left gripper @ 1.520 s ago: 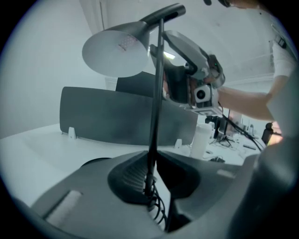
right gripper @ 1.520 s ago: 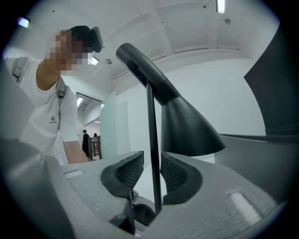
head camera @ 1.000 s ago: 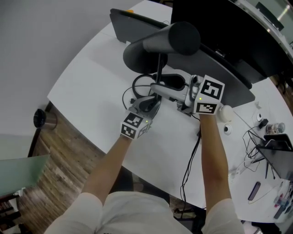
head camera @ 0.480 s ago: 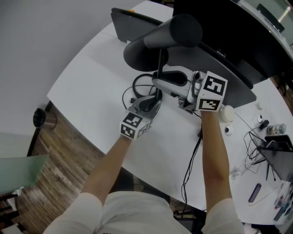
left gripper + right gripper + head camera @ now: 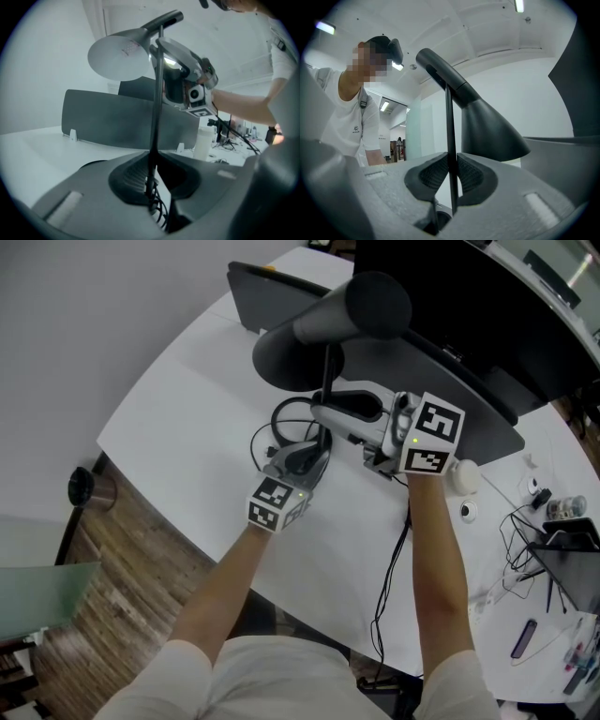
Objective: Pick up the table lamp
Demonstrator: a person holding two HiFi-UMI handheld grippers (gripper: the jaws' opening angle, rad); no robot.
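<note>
Two grips are sharing the table lamp point(image 5: 305, 348): we are clamping its stem point(image 5: 449, 117) in the right gripper point(image 5: 451, 157) above, while the left gripper point(image 5: 152, 157), jaws just closing onto it below, is steadying it against tipping.

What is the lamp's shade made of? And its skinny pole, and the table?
The lamp shade is probably painted metal: matte dark grey, smooth, with a soft sheen. It could be plastic. The pole is likely metal: very thin, straight and black. The table has a smooth matte white top, perhaps laminate; what lies underneath doesn't show.
</note>
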